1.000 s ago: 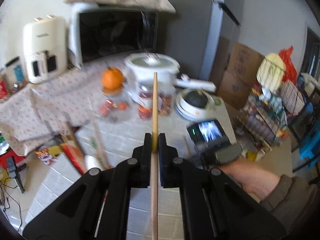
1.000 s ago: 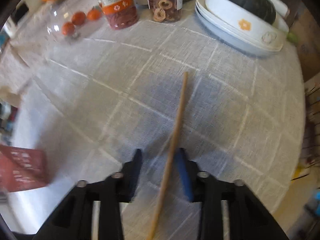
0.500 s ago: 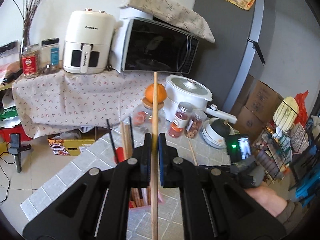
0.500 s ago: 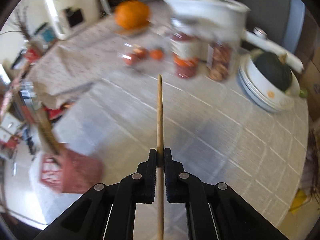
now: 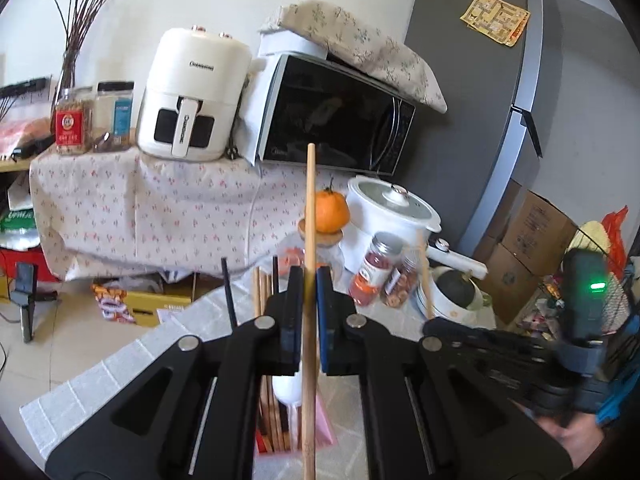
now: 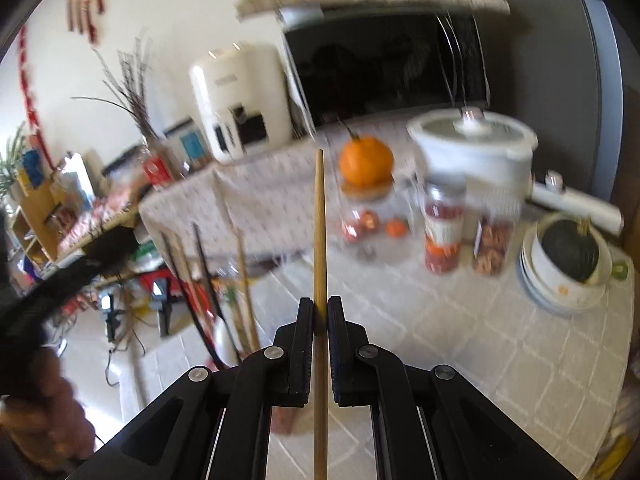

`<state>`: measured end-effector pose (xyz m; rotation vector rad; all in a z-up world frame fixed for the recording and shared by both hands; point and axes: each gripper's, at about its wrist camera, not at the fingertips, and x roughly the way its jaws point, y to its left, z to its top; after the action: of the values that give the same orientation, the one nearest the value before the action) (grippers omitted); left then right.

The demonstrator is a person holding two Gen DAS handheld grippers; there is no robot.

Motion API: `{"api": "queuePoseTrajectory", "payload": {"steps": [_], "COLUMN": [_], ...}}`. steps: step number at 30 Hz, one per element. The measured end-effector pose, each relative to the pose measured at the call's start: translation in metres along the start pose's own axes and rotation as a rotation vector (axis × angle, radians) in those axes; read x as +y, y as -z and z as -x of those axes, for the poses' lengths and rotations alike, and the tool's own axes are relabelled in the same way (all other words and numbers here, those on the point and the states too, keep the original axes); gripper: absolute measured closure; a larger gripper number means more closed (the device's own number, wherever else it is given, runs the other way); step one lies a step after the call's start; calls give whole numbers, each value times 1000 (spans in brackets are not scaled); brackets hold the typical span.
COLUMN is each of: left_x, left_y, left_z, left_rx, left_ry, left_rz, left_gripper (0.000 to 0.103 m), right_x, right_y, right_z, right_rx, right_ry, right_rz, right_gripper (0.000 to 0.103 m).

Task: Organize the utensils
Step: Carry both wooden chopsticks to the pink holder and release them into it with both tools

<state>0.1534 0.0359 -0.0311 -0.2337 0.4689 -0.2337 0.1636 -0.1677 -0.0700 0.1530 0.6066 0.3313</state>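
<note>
Pinching a wooden chopstick (image 5: 309, 320) upright, the left gripper (image 5: 308, 308) has its jaws clamped tight above the pink holder (image 5: 324, 428) near the table's front edge (image 5: 92, 376), open floor beyond. From the right wrist, the right gripper (image 6: 320, 320) grips a second chopstick (image 6: 319, 240) just as tightly over bare tablecloth (image 6: 460, 320), jars (image 6: 442, 236) standing well ahead.

Two black handheld grippers

Left gripper (image 5: 308, 280) and right gripper (image 6: 320, 312): black angular linkages, silver pivot screws, blue-edged pads; green light at three o'clock.
</note>
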Motion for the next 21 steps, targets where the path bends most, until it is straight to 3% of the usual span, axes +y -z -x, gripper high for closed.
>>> {"api": "queuePoseTrajectory", "payload": {"steps": [6, 11, 14, 18, 20, 21], "left_x": [1, 5, 3, 4, 1, 1], "left_y": [7, 18, 25, 30, 29, 28], "left_z": [-9, -23, -30, -29, -31, -32], "left_rx": [-126, -126, -79, 14, 77, 104], "left_ry": [-49, -92, -132, -103, -107, -116], "left_rz": [-24, -33, -84, -65, -81, -86], "left_gripper": [96, 96, 96, 95, 79, 78], "right_x": [12, 22, 21, 19, 19, 19], "right_y": [-2, 2, 2, 3, 4, 4], "right_z": [15, 14, 16, 14, 11, 10], "right_rx": [-78, -79, -80, -84, -85, -86], "right_ry": [-44, -42, -54, -61, -62, -59], "right_rz": [31, 62, 52, 43, 32, 28], "right_gripper": [96, 96, 96, 96, 96, 96]}}
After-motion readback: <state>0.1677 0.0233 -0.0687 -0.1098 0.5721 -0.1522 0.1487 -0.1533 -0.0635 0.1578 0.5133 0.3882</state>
